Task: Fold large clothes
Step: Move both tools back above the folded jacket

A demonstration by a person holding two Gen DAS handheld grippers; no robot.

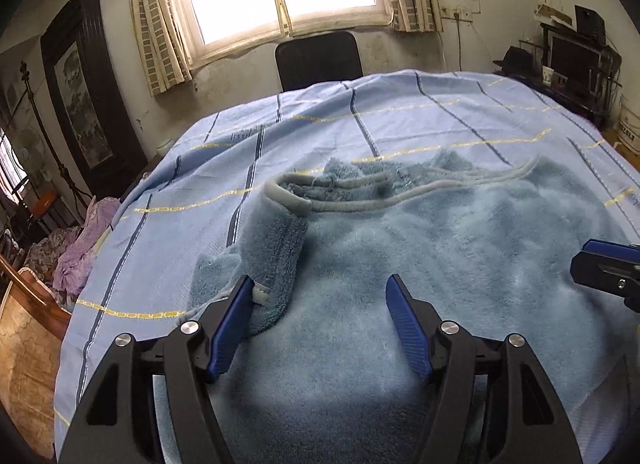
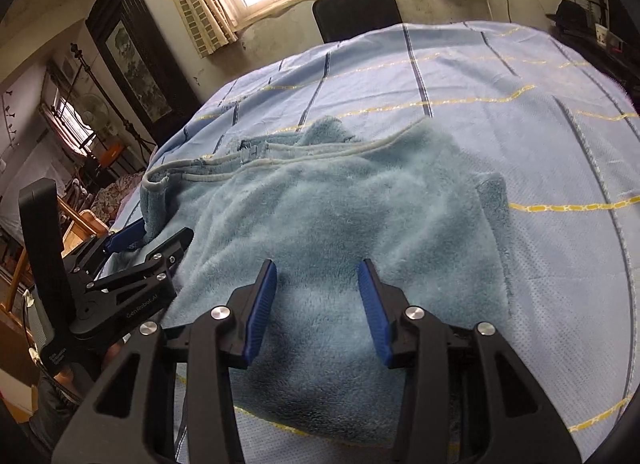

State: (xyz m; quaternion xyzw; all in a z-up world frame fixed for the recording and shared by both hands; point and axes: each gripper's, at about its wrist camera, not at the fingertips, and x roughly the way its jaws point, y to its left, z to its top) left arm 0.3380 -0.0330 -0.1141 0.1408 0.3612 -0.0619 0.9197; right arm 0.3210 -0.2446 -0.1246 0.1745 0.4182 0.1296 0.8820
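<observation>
A fluffy light-blue garment (image 1: 420,264) with grey-white piping lies partly folded on the bed, and also fills the middle of the right wrist view (image 2: 340,224). A sleeve (image 1: 276,252) is folded over at its left side. My left gripper (image 1: 320,284) is open just above the garment's near left part, its left finger beside the sleeve end. My right gripper (image 2: 316,268) is open and empty above the garment's near middle. The left gripper (image 2: 156,238) also shows in the right wrist view, and the right gripper's tip (image 1: 608,268) shows at the right of the left wrist view.
A light-blue sheet (image 1: 400,120) with dark and yellow stripes covers the bed. A black chair (image 1: 318,60) stands beyond it under the window. A dark framed cabinet (image 1: 80,88) and purple clothes (image 1: 80,248) are at the left. Shelves with clutter (image 1: 576,60) stand at the right.
</observation>
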